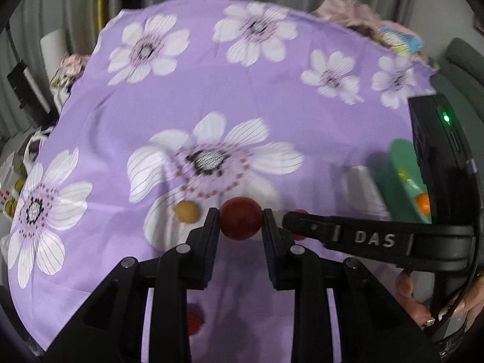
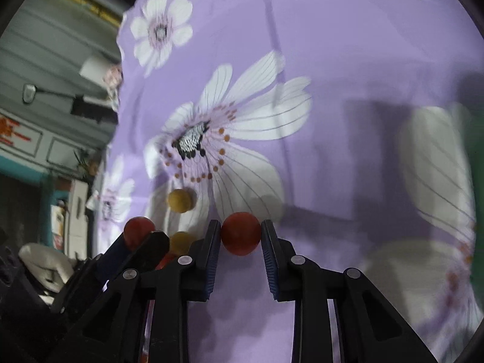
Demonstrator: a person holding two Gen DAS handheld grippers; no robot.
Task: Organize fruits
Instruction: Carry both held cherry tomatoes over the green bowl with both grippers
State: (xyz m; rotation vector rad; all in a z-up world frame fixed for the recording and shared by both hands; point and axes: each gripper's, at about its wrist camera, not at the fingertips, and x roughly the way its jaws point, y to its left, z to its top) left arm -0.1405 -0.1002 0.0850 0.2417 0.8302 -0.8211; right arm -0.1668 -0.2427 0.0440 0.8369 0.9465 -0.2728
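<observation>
Purple floral cloth [image 1: 272, 96] covers the table; grey curtains [image 1: 60, 6] hang behind.

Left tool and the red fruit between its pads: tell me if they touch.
Touching. The left wrist view shows both pads of the left tool pressed against the sides of the red fruit, no gap.

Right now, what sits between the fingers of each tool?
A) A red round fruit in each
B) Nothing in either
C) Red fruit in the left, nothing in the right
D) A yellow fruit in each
A: the left tool pinches a red fruit, and the right tool is likewise clamped on its own red fruit, above the purple flowered cloth.
</observation>
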